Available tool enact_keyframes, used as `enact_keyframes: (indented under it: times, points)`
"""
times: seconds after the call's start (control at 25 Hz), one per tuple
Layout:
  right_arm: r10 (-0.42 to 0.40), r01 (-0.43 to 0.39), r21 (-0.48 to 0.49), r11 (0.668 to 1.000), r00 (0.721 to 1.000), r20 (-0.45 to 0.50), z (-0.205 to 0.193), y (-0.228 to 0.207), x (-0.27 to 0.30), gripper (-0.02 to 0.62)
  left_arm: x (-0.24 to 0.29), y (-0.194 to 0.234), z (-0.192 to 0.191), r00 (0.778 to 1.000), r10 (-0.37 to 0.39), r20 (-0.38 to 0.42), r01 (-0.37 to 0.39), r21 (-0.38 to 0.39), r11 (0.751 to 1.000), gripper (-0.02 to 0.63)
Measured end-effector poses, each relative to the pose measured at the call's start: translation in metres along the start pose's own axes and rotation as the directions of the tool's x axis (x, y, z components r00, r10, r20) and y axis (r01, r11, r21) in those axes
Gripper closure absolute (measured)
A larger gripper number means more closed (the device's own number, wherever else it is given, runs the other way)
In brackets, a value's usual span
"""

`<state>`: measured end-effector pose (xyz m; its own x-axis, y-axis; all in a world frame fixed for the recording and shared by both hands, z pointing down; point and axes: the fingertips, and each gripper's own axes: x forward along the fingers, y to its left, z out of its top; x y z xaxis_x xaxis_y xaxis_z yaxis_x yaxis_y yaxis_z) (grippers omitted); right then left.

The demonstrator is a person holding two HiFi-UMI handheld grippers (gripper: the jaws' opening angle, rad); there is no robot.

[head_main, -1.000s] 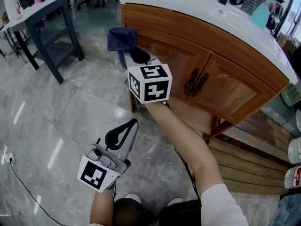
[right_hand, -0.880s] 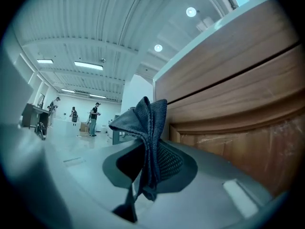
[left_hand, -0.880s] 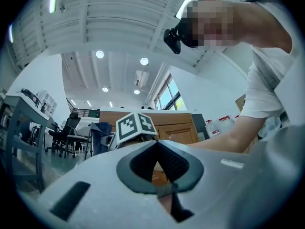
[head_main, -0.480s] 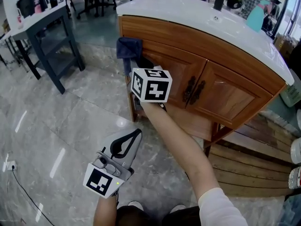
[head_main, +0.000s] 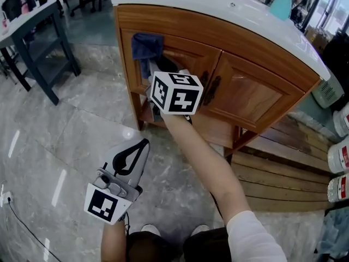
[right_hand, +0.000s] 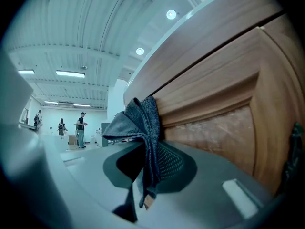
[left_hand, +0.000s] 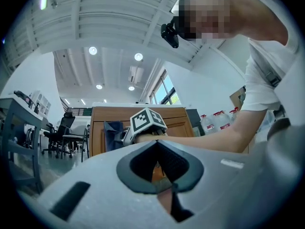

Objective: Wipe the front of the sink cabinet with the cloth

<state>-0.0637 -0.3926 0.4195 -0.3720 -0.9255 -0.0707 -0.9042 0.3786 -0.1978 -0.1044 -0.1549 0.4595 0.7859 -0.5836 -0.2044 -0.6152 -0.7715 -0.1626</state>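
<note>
At about 11 o'clock in the head view, a dark blue cloth (head_main: 146, 47) lies against the upper left part of the wooden sink cabinet (head_main: 253, 94), over the top edge of its left door (head_main: 188, 56). The right gripper (head_main: 156, 65), held out on an outstretched arm, pinches this cloth. The right gripper view shows the fabric clamped between the two jaws, bunched above them against the wood, with a short tail hanging below.

The left gripper (head_main: 140, 145) hangs low at 7 o'clock over the grey marble floor (head_main: 65, 119), well apart from the cabinet. In the left gripper view its jaws are pressed together with nothing between them.

A white countertop (head_main: 218, 10) caps the cabinet. Two dark handles (head_main: 210, 89) sit where the doors meet. A dark table (head_main: 32, 21) stands at 10 o'clock. White bottles (head_main: 341, 157) stand at 3 o'clock.
</note>
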Motion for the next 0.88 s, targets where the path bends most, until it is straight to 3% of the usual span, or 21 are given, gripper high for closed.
enact_keyframes:
  times: [0.2, 0.44, 0.72, 0.88]
  points:
    - [-0.032, 0.031, 0.013, 0.999, 0.999, 0.029, 0.001, -0.024, -0.028, 0.531, -0.001, -0.001, -0.003, 1.000, -0.004, -0.007, 0.004, -0.012, 1.000, 0.601]
    - [-0.085, 0.089, -0.079, 0.993, 0.995, 0.058, 0.006, -0.042, -0.052, 0.531, -0.001, -0.003, 0.002, 1.000, -0.013, 0.013, 0.013, -0.017, 1.000, 0.601]
    - [-0.117, 0.117, 0.011, 0.993, 0.989, 0.093, 0.014, -0.060, -0.082, 0.531, 0.000, -0.008, 0.002, 0.999, -0.023, 0.029, 0.024, -0.032, 0.999, 0.601]
    - [-0.147, 0.156, -0.055, 0.986, 0.980, 0.137, 0.026, -0.071, -0.103, 0.531, 0.000, -0.010, 0.002, 0.999, -0.022, 0.033, 0.023, -0.033, 0.999, 0.603]
